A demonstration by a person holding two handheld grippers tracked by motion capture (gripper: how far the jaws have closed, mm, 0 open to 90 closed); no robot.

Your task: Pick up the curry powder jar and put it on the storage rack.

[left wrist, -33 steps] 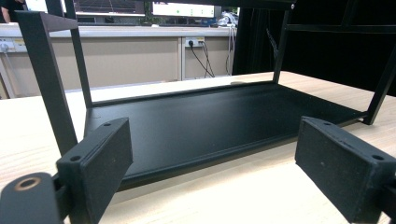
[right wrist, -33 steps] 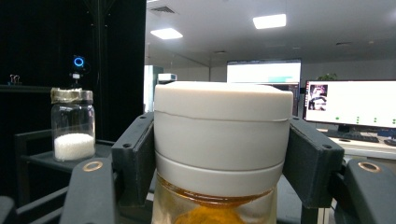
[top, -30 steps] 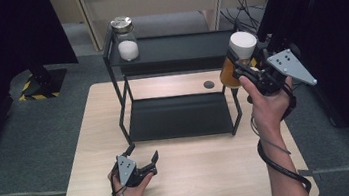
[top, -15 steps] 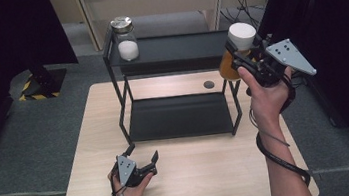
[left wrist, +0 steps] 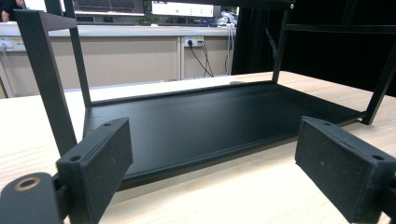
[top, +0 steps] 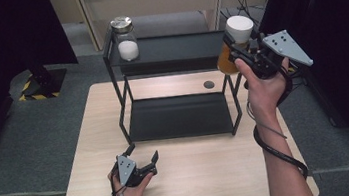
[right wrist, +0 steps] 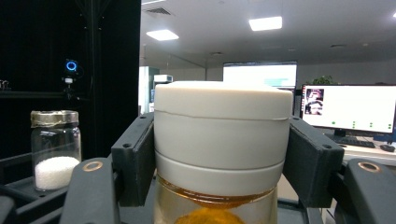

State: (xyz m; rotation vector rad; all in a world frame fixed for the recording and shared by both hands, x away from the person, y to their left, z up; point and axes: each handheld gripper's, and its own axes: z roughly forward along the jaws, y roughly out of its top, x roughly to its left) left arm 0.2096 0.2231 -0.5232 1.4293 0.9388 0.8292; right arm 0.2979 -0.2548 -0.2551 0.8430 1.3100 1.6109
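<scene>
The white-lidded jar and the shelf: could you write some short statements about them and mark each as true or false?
1. The right gripper grips the white-lidded jar by its lid. True.
2. That jar holds white powder. False: its contents are amber-orange.
3. The metal-lidded jar stands on the top shelf of the rack. True.
4. The left gripper holds a jar. False: it is open, with nothing between its pads.
5. A jar stands on the lower shelf. False: it is bare.

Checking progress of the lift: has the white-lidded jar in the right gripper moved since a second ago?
Yes. The white-lidded jar, clamped in the right gripper, has shifted up the high view, from beside the rack's right post to level with its top shelf.
</scene>
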